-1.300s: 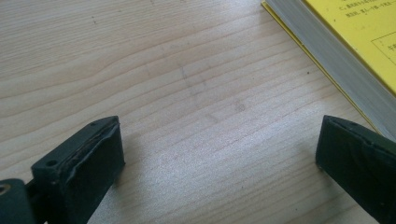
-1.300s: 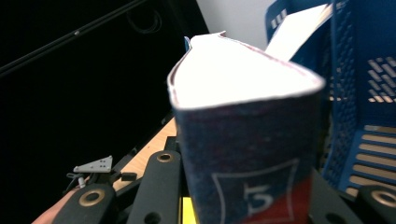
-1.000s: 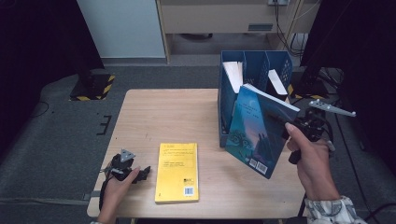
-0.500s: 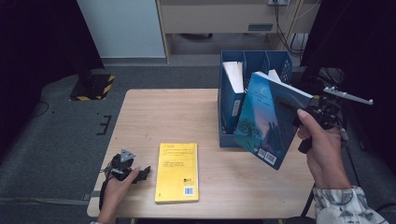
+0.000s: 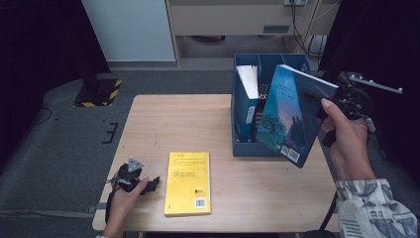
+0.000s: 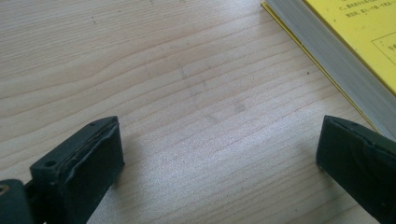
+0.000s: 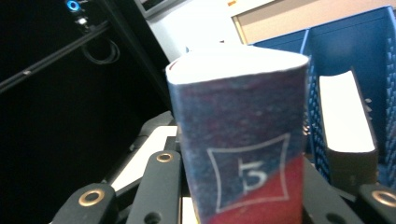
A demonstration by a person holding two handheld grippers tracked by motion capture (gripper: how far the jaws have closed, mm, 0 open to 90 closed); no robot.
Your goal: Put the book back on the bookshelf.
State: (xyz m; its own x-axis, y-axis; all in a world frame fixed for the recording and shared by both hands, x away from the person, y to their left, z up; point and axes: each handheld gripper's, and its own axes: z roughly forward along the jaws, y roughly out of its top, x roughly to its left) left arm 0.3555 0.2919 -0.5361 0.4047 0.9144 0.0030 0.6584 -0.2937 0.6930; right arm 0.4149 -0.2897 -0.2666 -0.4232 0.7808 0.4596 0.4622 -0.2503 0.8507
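High view: right gripper clamped on blue book, its fingers pinching the book at its spine edge; book tilted, off the desk, just in front of the blue file box. A second book stands upright in the box. Left gripper rests low on the desk, yellow book flat just beside its fingers.

Left gripper view: fingers wide apart, bare desk between, yellow book edge by the right-hand finger.

Right gripper view: blue book spine, marked 5, wedged between the fingers; file box beyond it.
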